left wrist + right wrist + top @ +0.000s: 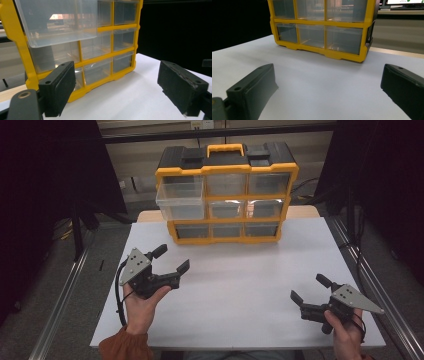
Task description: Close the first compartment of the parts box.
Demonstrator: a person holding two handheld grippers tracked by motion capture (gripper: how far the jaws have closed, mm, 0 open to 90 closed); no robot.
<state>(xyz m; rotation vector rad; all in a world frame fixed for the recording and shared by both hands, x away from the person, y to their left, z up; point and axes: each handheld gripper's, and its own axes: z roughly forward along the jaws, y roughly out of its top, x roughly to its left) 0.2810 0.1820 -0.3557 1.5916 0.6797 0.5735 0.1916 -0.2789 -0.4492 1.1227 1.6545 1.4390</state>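
Near the table's front left, the left gripper (170,259) is held in a hand (141,307) with its jaws spread wide and nothing between them, aimed at the yellow drawer cabinet (227,168). That aim probably suits the clear drawer (180,200) at the cabinet's upper left, which is pulled partway out and juts over the row below; the other drawers sit flush. Across at the front right, the right gripper (309,288) is likewise open and empty, well apart from the cabinet, apparently waiting. Both hover over the white table (235,285), whose near surface looks bare. The cabinet stands at the far edge, its carry handle (226,149) on top.
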